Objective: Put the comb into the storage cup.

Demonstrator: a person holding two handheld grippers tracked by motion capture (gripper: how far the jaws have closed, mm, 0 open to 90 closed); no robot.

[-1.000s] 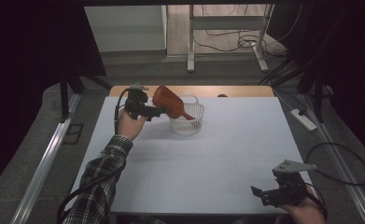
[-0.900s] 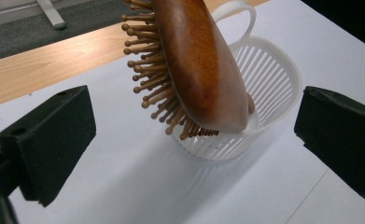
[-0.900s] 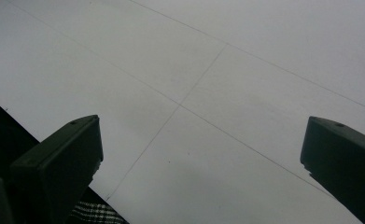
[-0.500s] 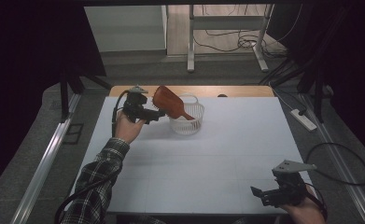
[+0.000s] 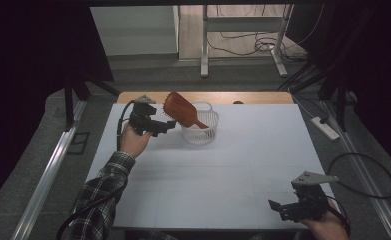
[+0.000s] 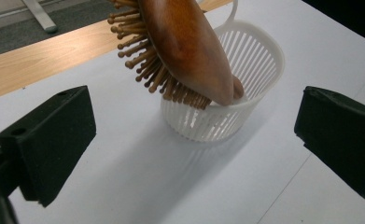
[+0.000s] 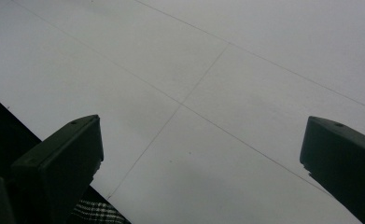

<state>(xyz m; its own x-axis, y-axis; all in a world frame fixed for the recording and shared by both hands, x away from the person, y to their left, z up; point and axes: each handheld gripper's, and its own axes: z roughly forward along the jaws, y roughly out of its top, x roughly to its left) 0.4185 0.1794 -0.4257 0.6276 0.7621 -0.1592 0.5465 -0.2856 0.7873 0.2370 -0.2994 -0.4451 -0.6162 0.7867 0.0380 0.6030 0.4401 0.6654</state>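
**Brush leaning in the little white basket**

The wooden hairbrush (image 6: 185, 51) stands in the white basket (image 6: 245, 116), with its thin handle end down inside and its wide head sticking up and out over the rim. It sits just in front of the left gripper (image 5: 164, 126), a little ahead of the two black jaws, and nothing is between them. The jaws are spread wide apart and hold nothing. They do not touch the brush or the basket.

The brush is long and leans. In the high view its head (image 5: 177, 106) tips up toward the left gripper, and the handle slants down into the basket on the far side from it. Its smooth back faces up and its bristle side faces down toward the table.

The brush is reddish brown and shiny. It has lots of little wooden pins with round tips. The basket is small and round, with thin slats all around and a loop handle at the far rim.

The basket stands on the white table (image 5: 233, 175), near the far edge. The right gripper (image 5: 289, 209) is well apart, at the near right corner. Its jaws are wide apart too, holding nothing, over the bare table top.
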